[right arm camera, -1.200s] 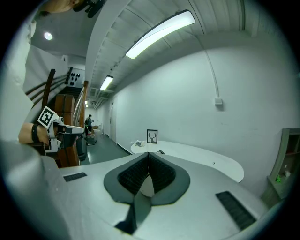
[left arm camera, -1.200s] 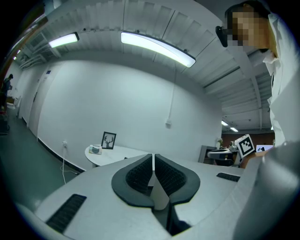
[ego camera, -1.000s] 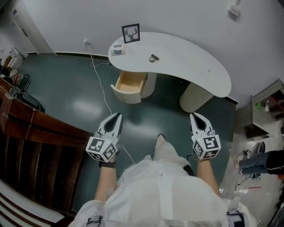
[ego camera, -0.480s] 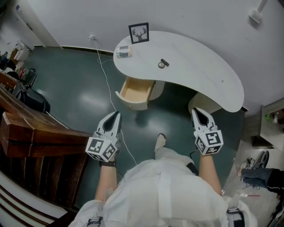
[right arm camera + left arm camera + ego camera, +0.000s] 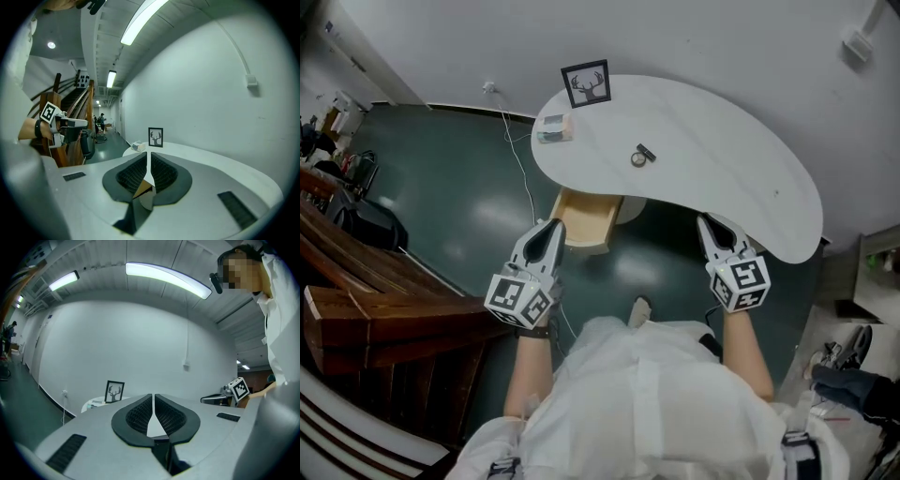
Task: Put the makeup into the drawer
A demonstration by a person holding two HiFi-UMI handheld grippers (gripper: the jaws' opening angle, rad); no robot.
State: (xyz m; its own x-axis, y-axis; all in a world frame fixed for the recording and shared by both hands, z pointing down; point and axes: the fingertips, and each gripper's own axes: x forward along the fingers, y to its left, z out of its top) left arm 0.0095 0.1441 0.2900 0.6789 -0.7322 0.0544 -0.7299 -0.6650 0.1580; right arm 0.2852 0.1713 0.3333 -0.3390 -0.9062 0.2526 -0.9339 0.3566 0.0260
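White table (image 5: 722, 187), makeup (image 5: 639, 157) (drawer (image 5: 586, 220) open)

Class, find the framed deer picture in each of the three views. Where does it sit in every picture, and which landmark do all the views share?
Head view: the framed deer picture stands at top centre, at the table's far left end.
Left gripper view: left of centre, a little below mid-height.
Right gripper view: near the centre, just below mid-height.
Shared landmark: the white table it stands on, with a small box beside it.

White coat (image 5: 647, 403), black wristband (image 5: 534, 331), white shoe (image 5: 639, 310)
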